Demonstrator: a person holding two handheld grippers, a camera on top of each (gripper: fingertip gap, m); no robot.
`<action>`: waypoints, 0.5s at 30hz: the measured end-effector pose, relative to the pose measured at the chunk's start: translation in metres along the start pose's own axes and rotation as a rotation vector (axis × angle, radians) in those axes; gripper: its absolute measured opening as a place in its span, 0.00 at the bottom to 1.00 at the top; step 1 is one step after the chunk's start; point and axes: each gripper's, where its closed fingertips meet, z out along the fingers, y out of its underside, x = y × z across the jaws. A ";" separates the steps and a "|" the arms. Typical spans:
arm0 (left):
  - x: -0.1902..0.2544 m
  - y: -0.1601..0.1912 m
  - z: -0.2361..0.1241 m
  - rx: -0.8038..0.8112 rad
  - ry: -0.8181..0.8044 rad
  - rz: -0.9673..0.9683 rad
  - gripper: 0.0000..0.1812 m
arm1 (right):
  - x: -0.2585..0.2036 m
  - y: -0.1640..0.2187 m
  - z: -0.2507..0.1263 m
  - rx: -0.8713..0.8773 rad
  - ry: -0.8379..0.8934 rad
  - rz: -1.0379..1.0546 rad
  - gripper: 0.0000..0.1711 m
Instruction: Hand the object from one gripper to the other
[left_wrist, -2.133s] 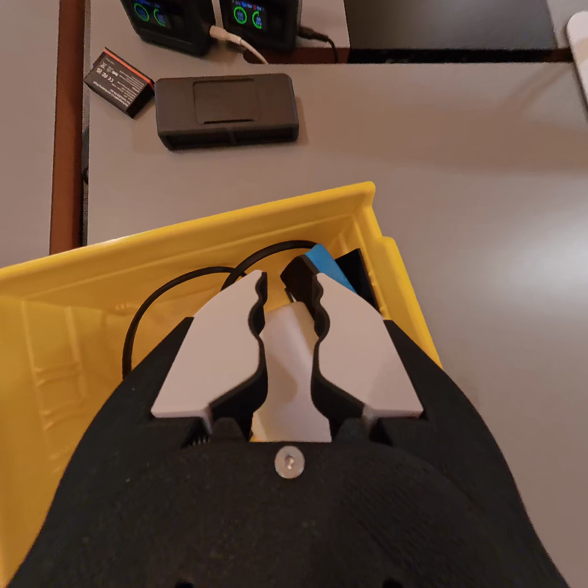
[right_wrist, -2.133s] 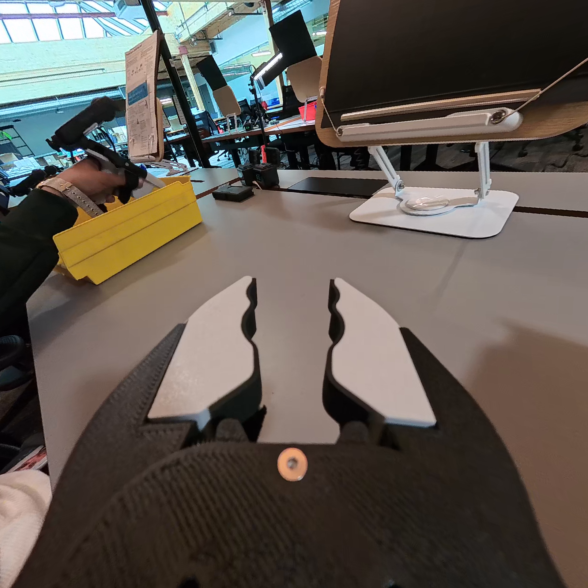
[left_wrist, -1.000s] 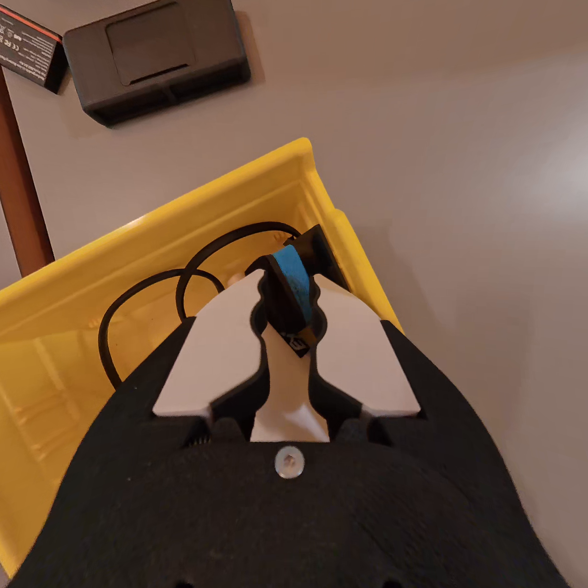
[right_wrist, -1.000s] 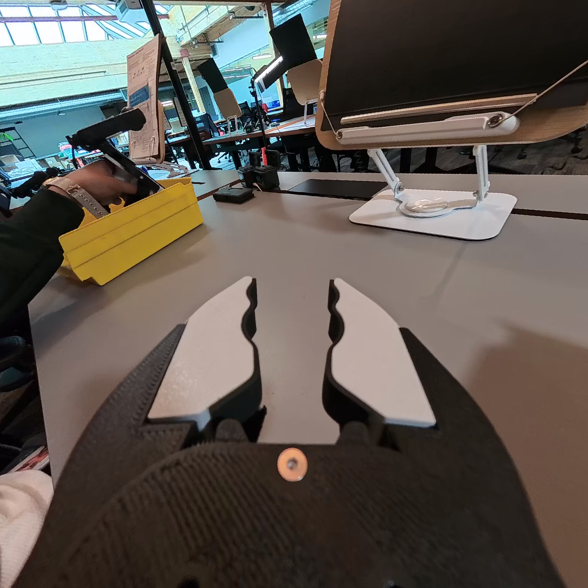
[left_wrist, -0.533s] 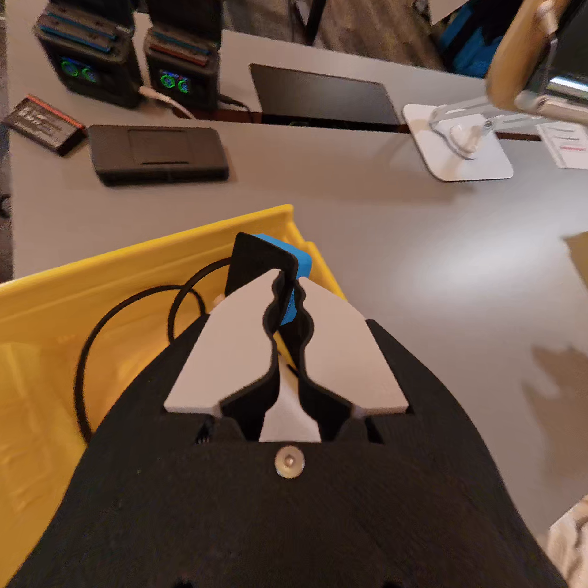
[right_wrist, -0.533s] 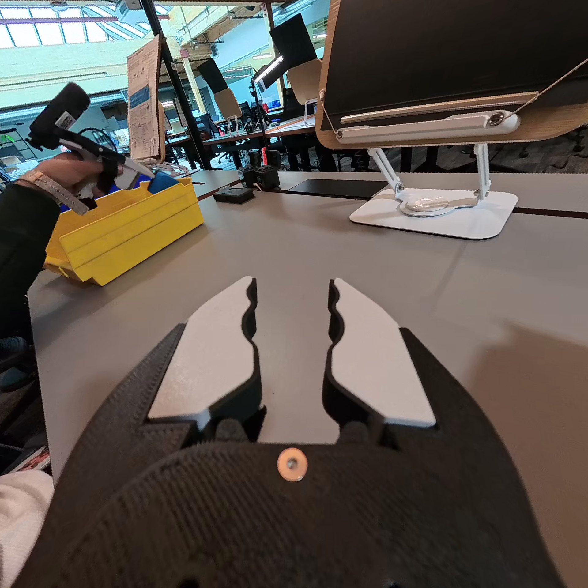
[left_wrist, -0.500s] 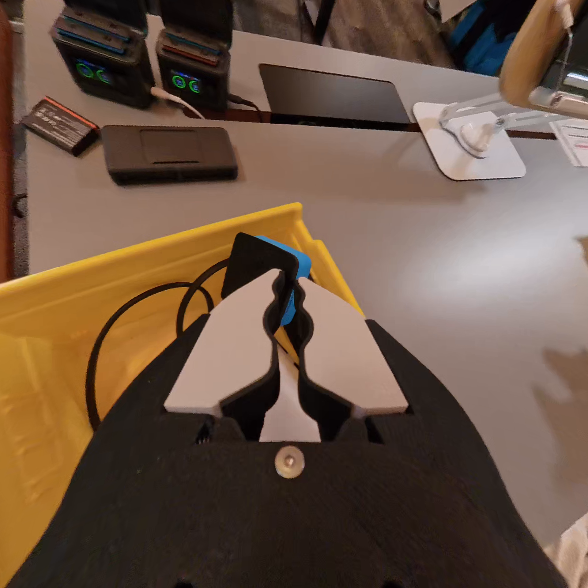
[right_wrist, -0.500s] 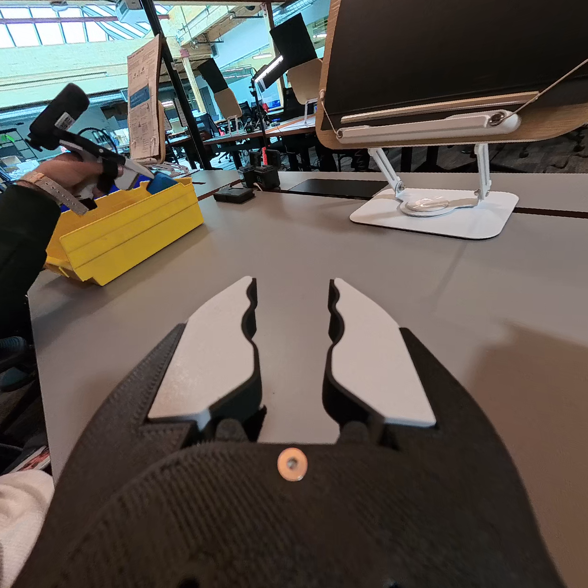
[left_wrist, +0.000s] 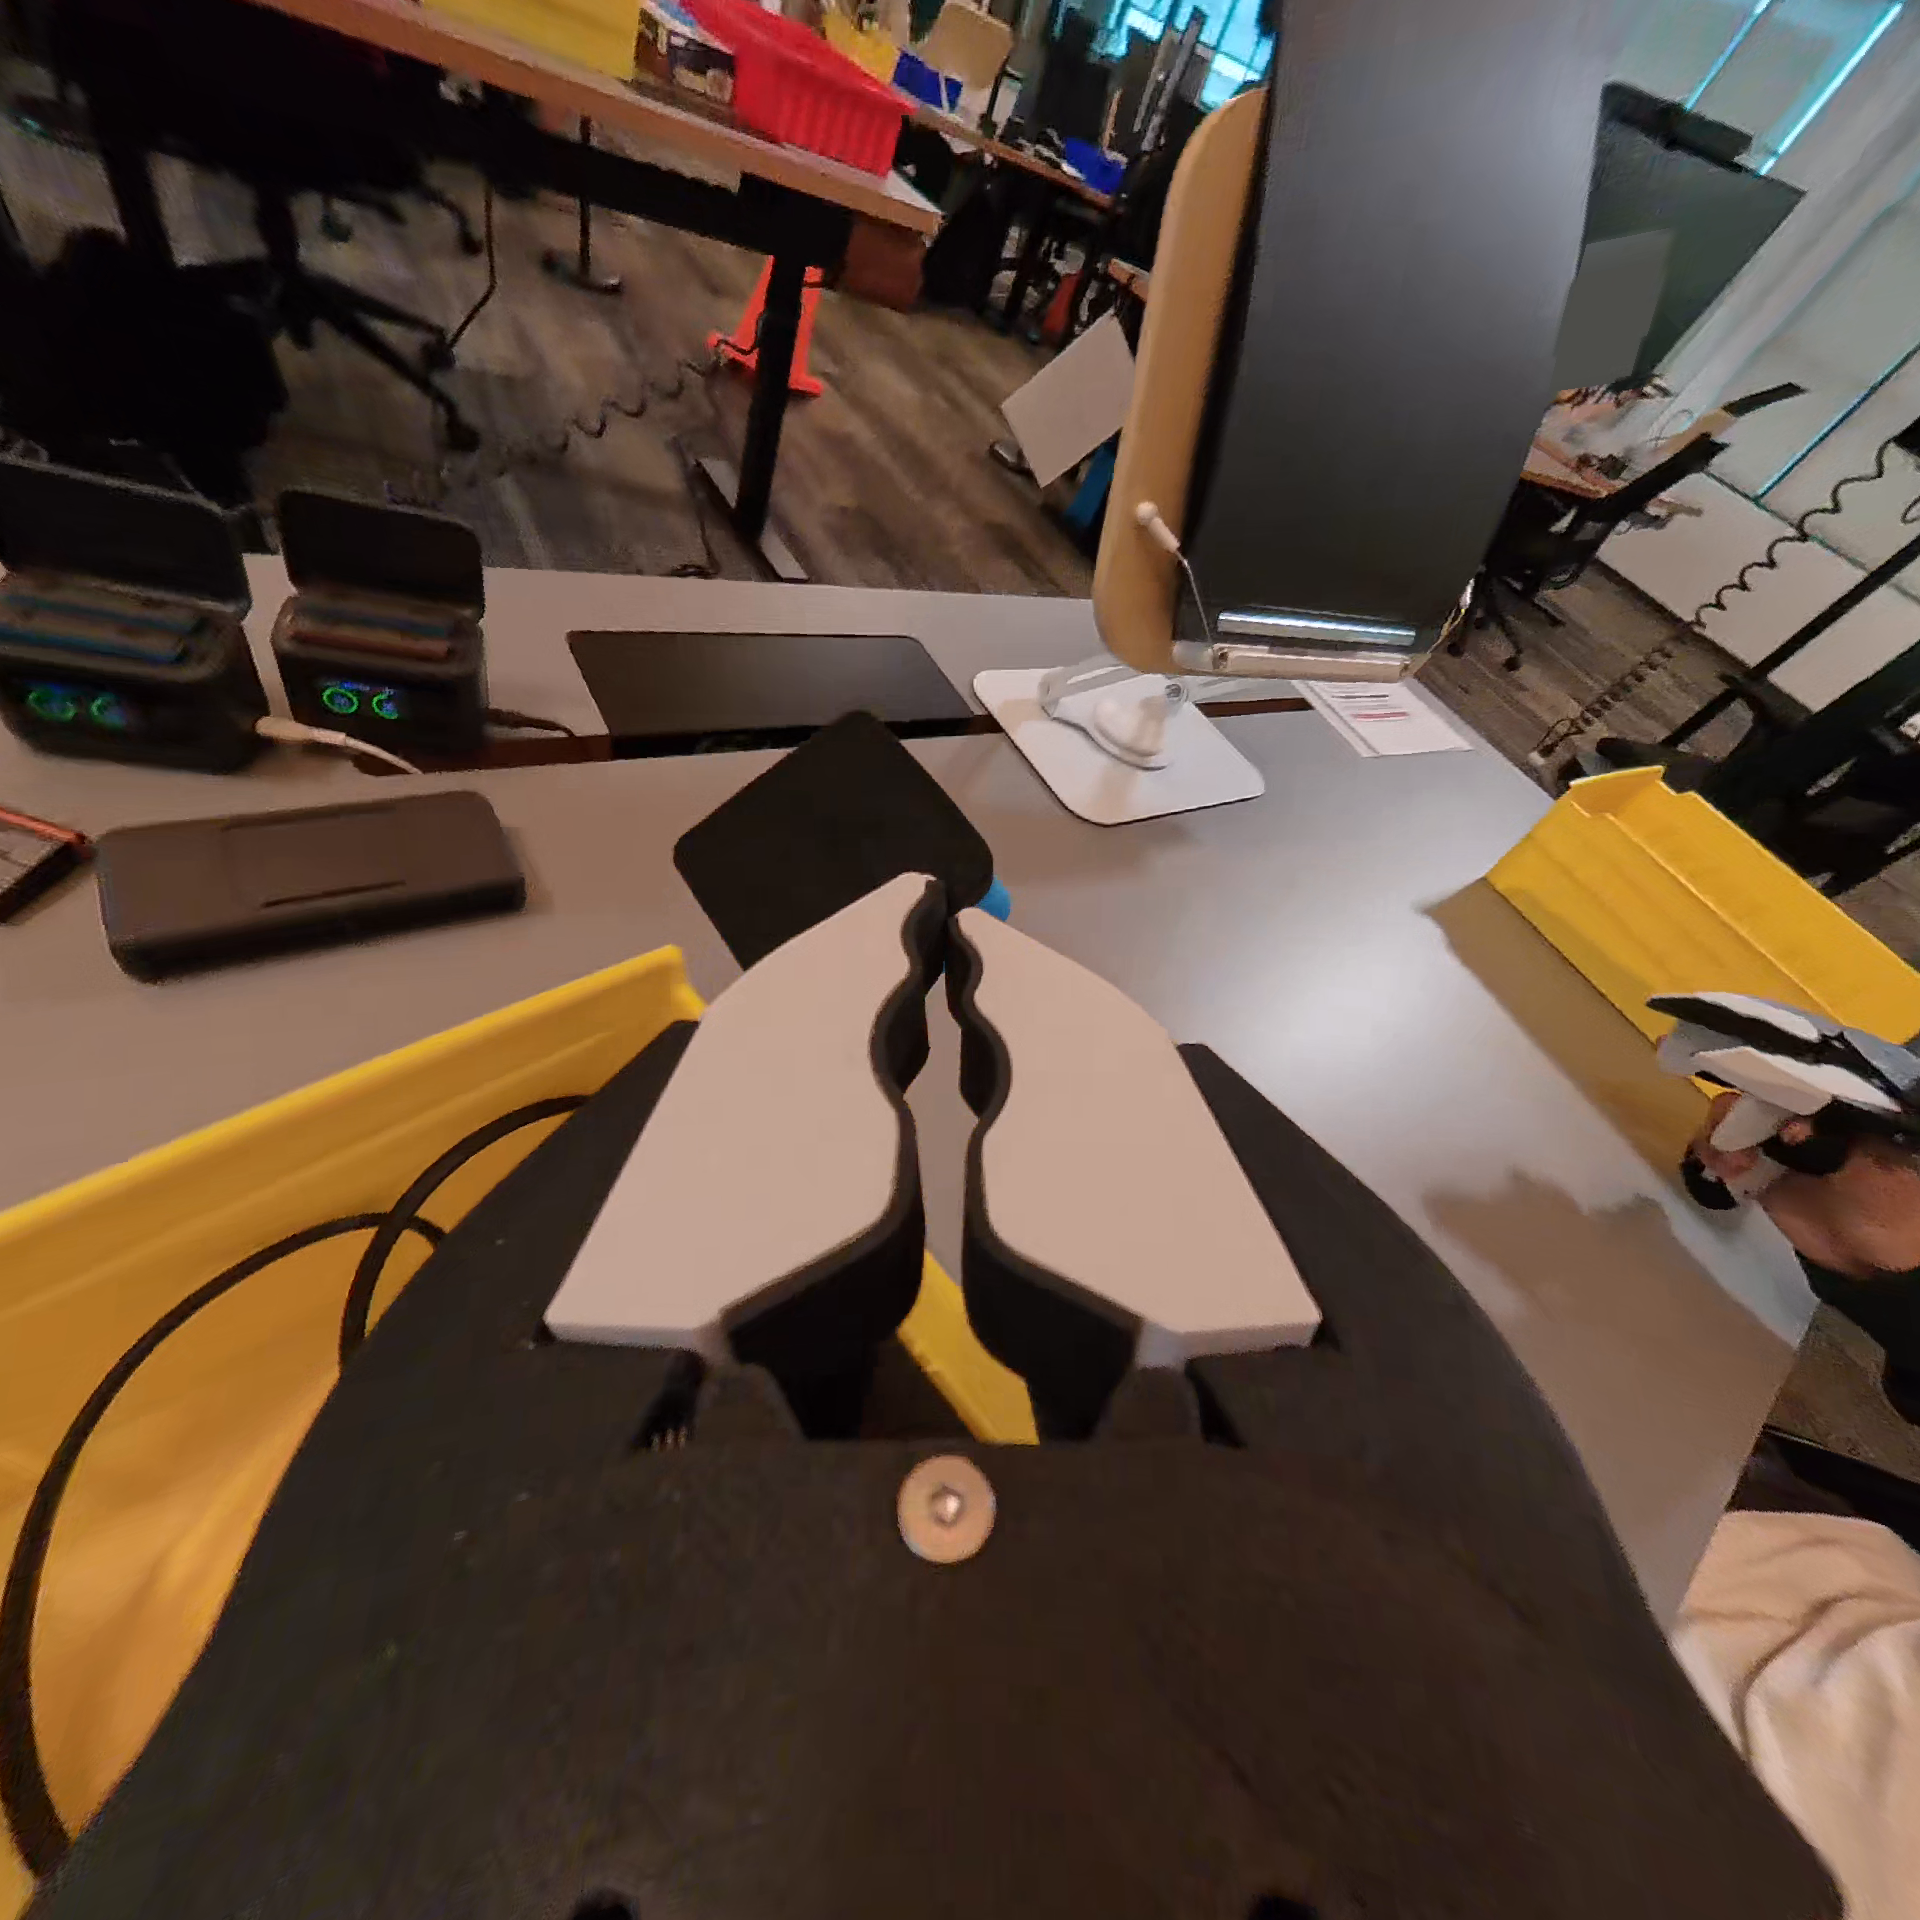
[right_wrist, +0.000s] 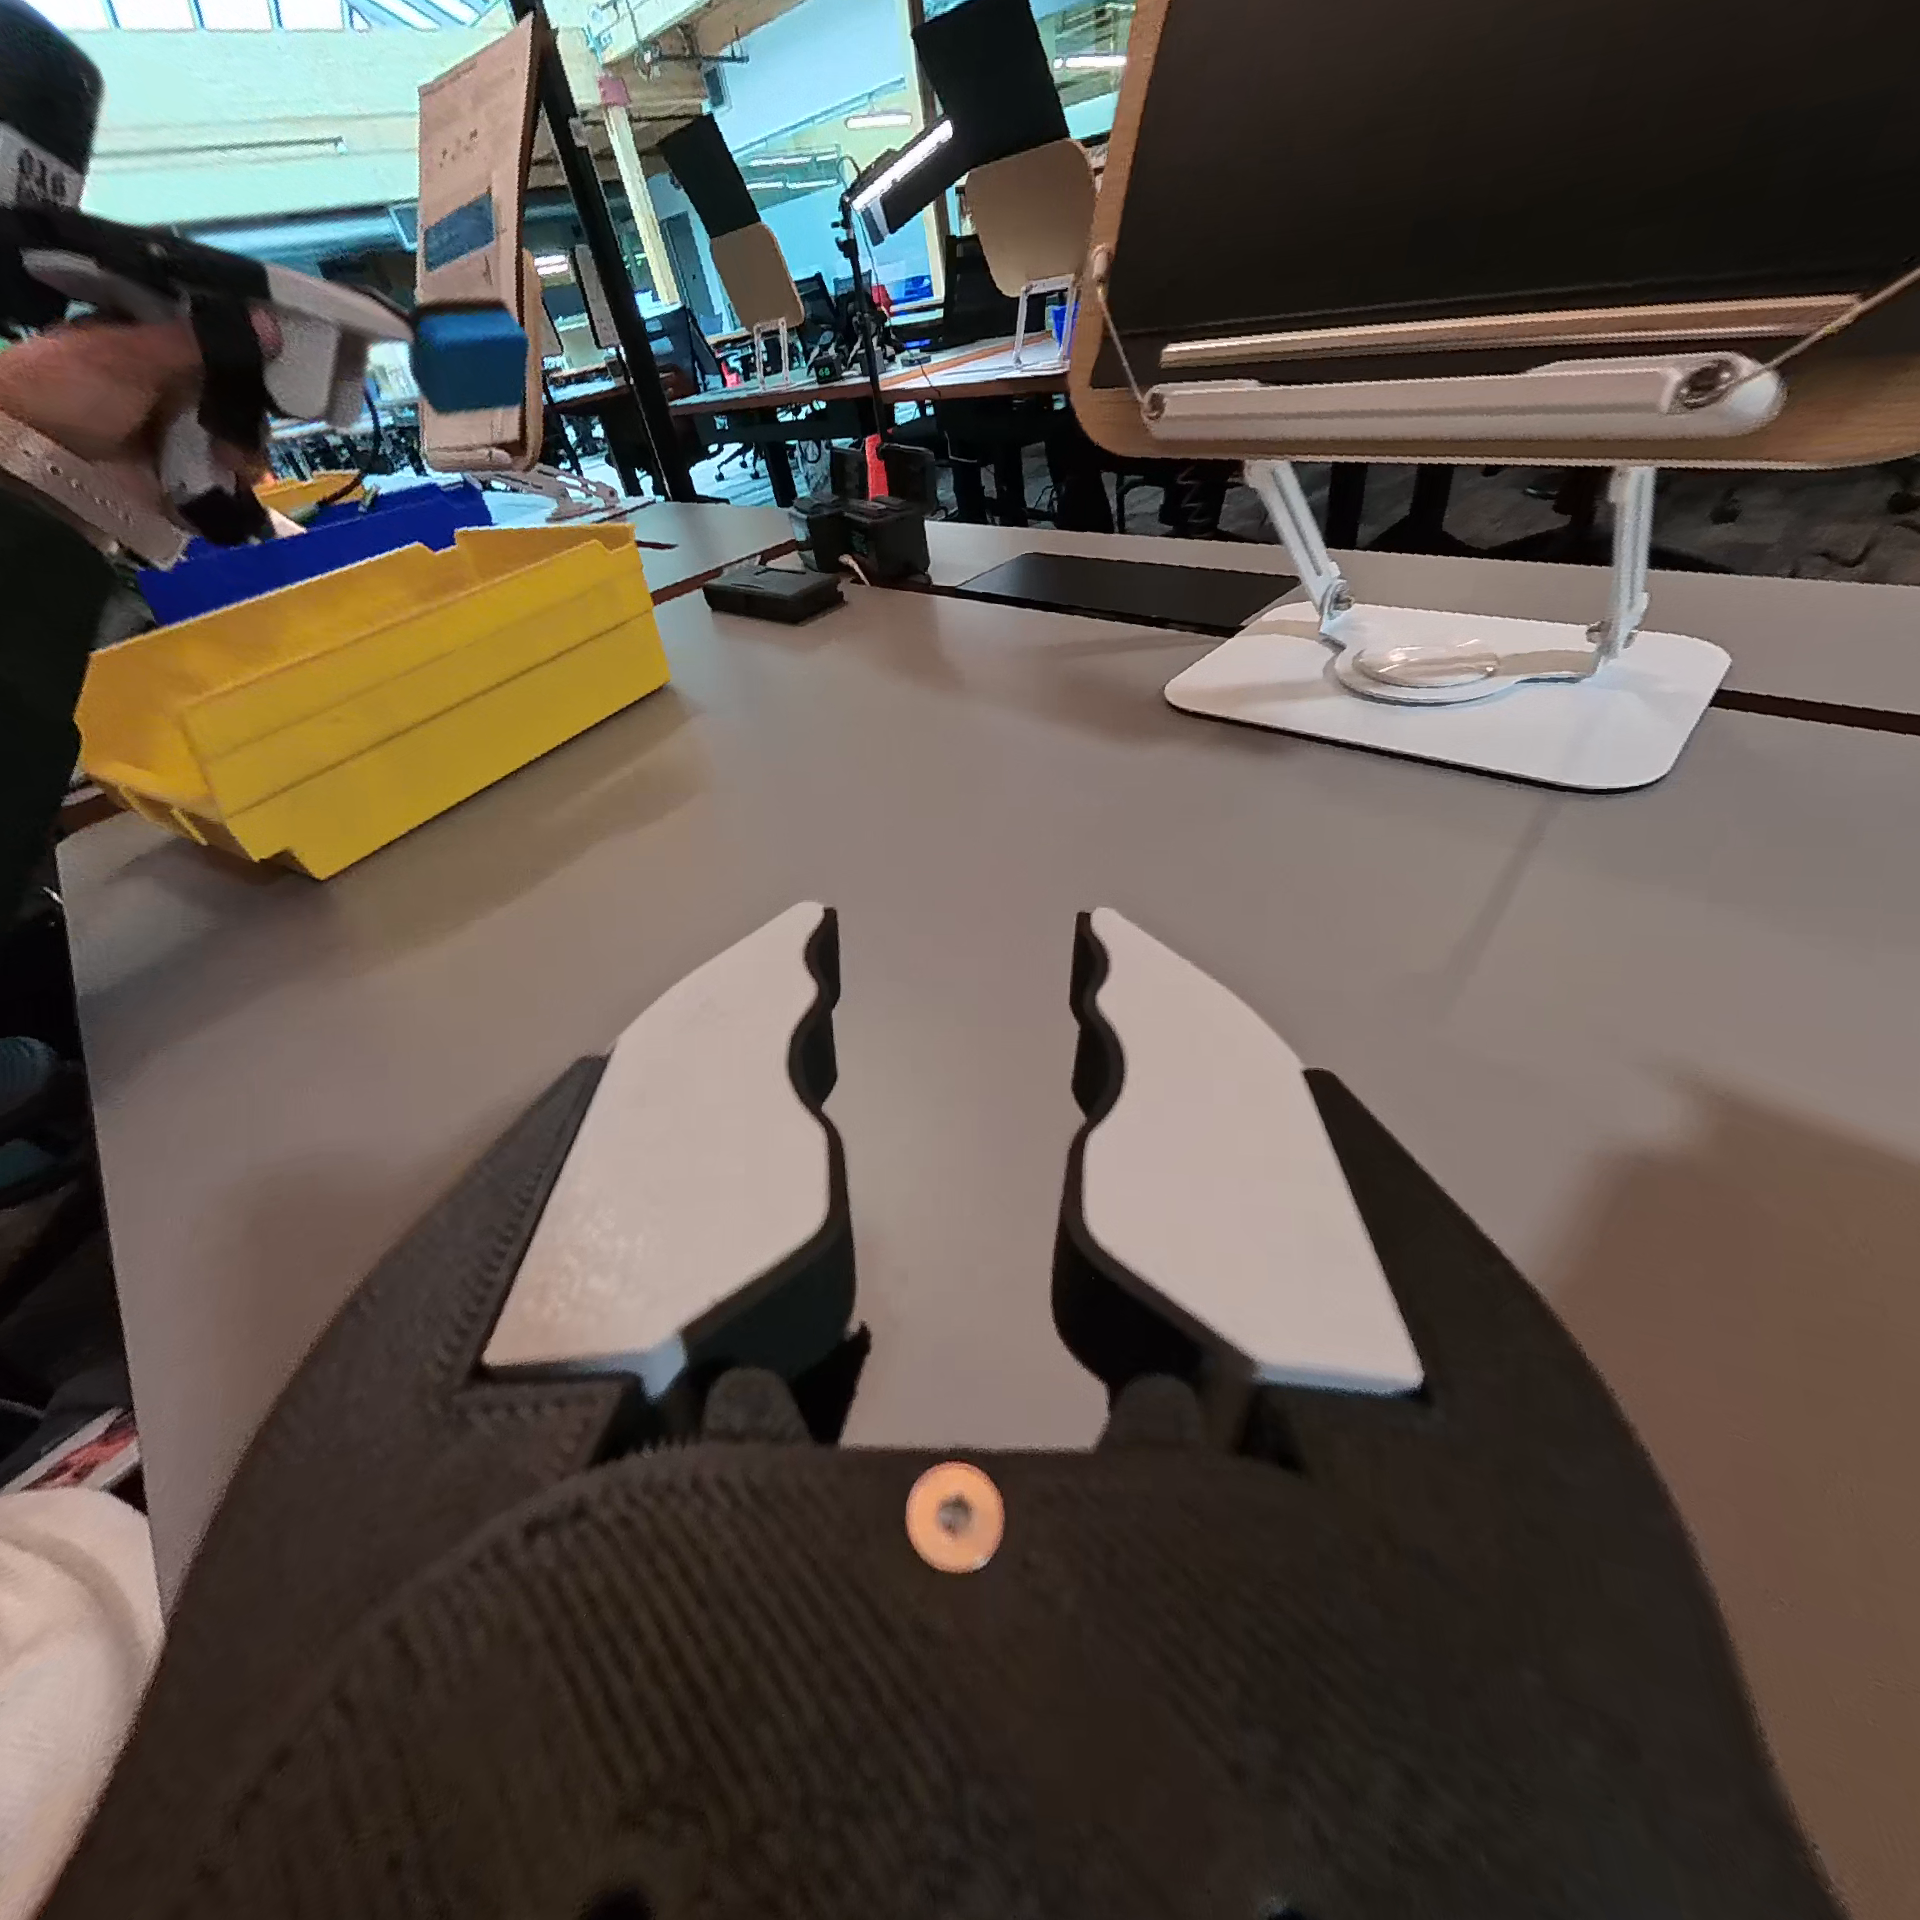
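Left wrist view: left gripper (left_wrist: 943, 914) clenched on black-and-blue object (left_wrist: 831, 831), flat face up, raised above yellow bin (left_wrist: 312, 1101) holding black cable (left_wrist: 208, 1288). Right gripper (left_wrist: 1787, 1049) far right, well apart; grey table (left_wrist: 1299, 987) between.

Right wrist view: right gripper (right_wrist: 951, 925) released, low over table. Object (right_wrist: 468, 353) up-left, blue end toward it. Laptop stand (right_wrist: 1455, 707) off to right; path looks clear.
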 end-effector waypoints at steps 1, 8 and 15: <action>0.003 -0.001 0.000 -0.006 -0.009 0.019 0.00 | -0.002 0.001 0.001 -0.005 -0.005 -0.007 0.25; 0.074 -0.022 0.009 0.055 0.255 0.094 0.00 | -0.017 -0.003 0.005 0.004 -0.055 -0.027 0.26; 0.190 -0.022 0.039 0.018 0.574 0.212 0.00 | -0.040 -0.019 0.002 0.060 -0.090 -0.202 0.29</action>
